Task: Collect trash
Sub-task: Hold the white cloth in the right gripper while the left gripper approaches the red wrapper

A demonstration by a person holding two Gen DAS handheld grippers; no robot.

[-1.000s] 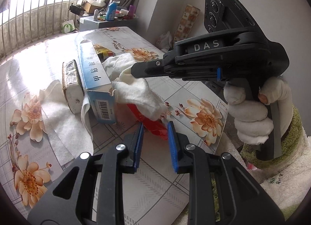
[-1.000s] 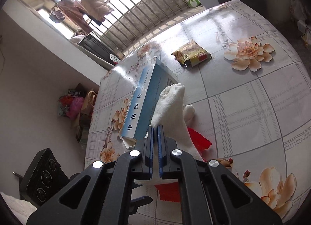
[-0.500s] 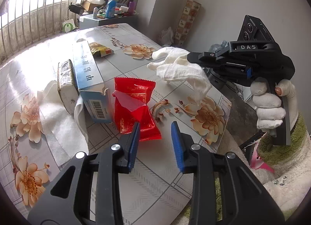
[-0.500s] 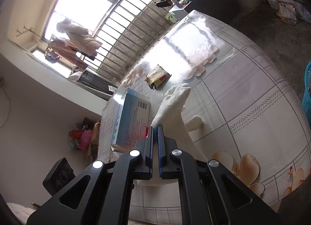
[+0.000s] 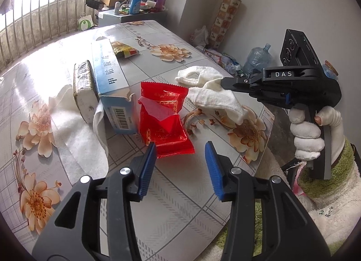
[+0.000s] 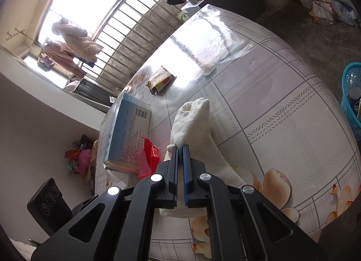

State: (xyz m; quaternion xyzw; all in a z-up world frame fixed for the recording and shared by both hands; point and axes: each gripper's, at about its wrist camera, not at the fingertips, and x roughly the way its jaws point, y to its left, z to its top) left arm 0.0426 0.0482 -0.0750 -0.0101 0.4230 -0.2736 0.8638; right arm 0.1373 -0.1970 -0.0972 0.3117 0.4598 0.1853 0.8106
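The right tongs [image 6: 180, 148] are clamped on a white cloth [image 5: 214, 98], with the blue pads pinching one fold. In the left wrist view the cloth hangs from the tips at 2 o'clock, its lower end draped near the worktop [image 5: 180, 204] edge. Lifting it aside exposes the trash beneath — a torn red wrapper [image 5: 163, 121] lying flat at the centre, just beside a blue carton [image 5: 112, 85].

The left tongs [image 5: 180, 159] are spread wide and hold nothing. They hover at 6 o'clock, with the wrapper's near edge just ahead of the pads, likely lined up for a pinch.

A second snack packet [image 5: 123, 49] lies at 11 o'clock. In the right wrist view, a blue basket [image 6: 352, 98] stands on the floor at 3 o'clock — probably the bin.
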